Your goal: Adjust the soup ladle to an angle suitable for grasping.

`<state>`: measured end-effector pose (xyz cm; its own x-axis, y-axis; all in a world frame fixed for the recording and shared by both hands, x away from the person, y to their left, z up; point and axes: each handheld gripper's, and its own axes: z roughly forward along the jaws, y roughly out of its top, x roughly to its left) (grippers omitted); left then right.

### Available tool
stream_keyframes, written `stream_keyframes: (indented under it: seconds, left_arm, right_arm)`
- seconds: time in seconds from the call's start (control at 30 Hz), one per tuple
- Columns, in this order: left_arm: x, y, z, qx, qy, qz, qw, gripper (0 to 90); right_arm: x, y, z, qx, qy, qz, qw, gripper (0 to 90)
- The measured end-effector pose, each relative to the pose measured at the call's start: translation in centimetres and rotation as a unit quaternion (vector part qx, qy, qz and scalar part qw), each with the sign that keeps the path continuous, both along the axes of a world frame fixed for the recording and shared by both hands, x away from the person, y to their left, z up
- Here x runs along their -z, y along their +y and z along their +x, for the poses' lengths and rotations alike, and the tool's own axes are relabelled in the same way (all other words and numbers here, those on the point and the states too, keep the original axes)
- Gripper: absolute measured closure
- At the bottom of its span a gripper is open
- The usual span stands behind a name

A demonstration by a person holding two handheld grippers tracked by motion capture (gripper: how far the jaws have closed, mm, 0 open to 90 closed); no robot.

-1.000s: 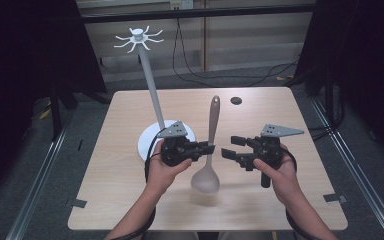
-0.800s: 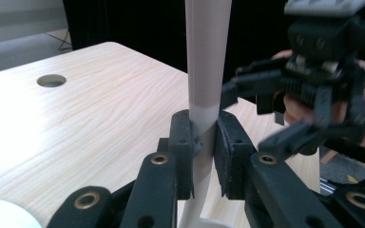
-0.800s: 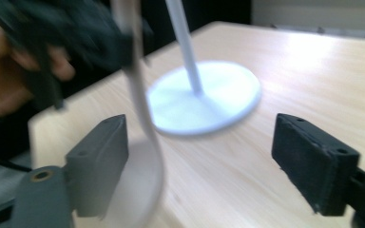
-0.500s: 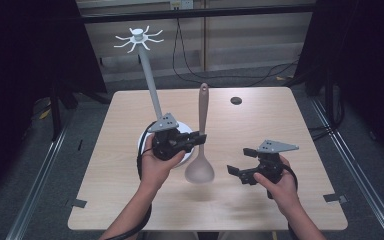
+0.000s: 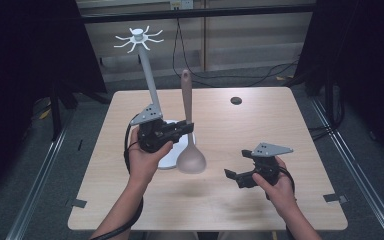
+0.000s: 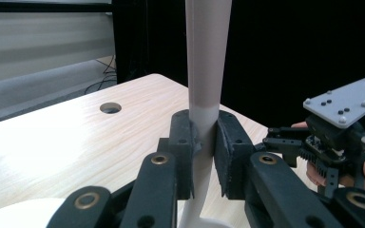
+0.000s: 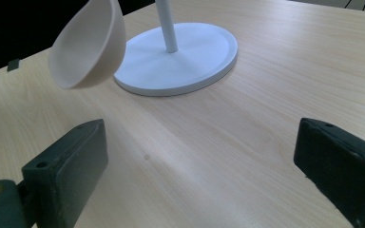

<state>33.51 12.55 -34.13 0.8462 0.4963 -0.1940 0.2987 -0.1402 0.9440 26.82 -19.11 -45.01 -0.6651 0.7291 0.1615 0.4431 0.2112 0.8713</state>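
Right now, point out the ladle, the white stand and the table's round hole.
ladle point(image 5: 191, 160): high view, on the bowl hanging below the handle.
white stand point(image 7: 195, 52): right gripper view, on the round base plate.
round hole point(image 6: 110, 108): left gripper view, on the dark opening in the tabletop.

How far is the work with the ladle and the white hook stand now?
Done: the ladle is off the table, clamped upright by its handle in the left gripper. The right gripper has just opened, with nothing between its jaws, and sits low over the table. Left, probably: raising the ladle to the hooks on the stand, where nothing hangs yet.
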Motion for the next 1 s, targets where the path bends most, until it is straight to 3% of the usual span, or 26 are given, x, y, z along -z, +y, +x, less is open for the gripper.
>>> stream_keyframes:
  seconds: [0.27, 0.33, 1.0]
  left_arm:
    - [-1.1, 1.3, 0.3, -0.010, -0.004, 0.000, 0.9999, 78.7]
    - [-1.4, 1.5, 0.2, -0.020, -0.005, 0.009, 0.9997, 78.7]
    - [-3.2, 3.6, 0.1, -0.037, -0.016, 0.012, 0.9991, 78.7]
  right_arm:
    - [0.2, 0.2, 0.0, 0.000, 0.003, -0.006, 1.0000, 3.7]
    - [0.2, 0.2, 0.0, 0.000, 0.002, -0.007, 1.0000, 3.7]
    - [0.2, 0.3, 0.0, -0.002, 0.001, -0.007, 1.0000, 3.7]
